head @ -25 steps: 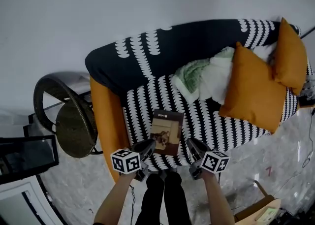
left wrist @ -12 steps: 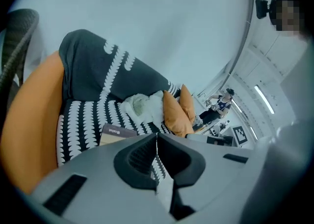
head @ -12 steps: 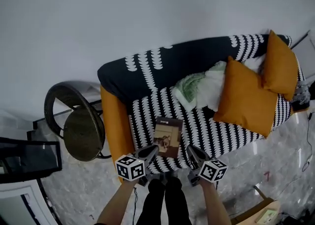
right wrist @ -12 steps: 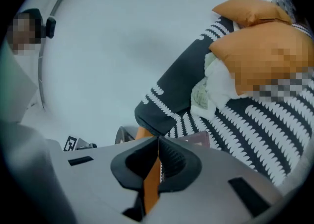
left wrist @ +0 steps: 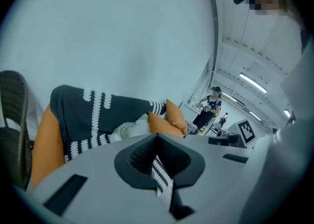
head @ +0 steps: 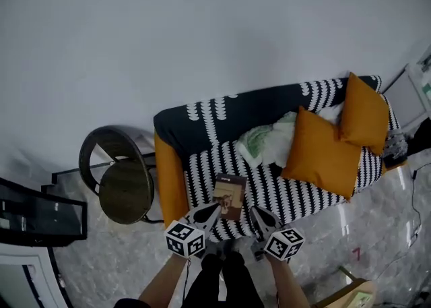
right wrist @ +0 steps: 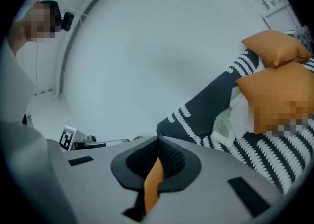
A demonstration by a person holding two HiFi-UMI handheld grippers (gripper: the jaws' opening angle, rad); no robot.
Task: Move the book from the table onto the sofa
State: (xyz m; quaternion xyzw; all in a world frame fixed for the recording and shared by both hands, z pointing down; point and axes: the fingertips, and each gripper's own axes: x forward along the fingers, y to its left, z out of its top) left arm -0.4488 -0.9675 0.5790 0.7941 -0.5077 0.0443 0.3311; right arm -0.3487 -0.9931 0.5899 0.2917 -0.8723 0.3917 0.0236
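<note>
A brown book [head: 230, 192] lies flat on the black-and-white patterned sofa seat [head: 286, 189], near its left front. My left gripper [head: 213, 209] hovers by the book's near-left corner; whether it touches is unclear. My right gripper [head: 255, 211] is just off the book's near-right corner, apart from it. In the left gripper view the jaws of the left gripper [left wrist: 158, 169] are shut with nothing between them, only a slit showing sofa pattern. In the right gripper view the right gripper [right wrist: 154, 174] is likewise shut and holds nothing.
Two orange cushions [head: 322, 153] [head: 364, 112] and a green-white blanket [head: 266, 139] fill the sofa's right half. A round wicker chair [head: 122, 184] stands left of the orange armrest [head: 170, 178]. A dark screen [head: 37, 213] sits far left. A person [left wrist: 208, 108] stands far behind.
The head view has pulled back, so the sofa looks smaller and further right. The book stays on the seat. Both grippers remain at its near corners.
</note>
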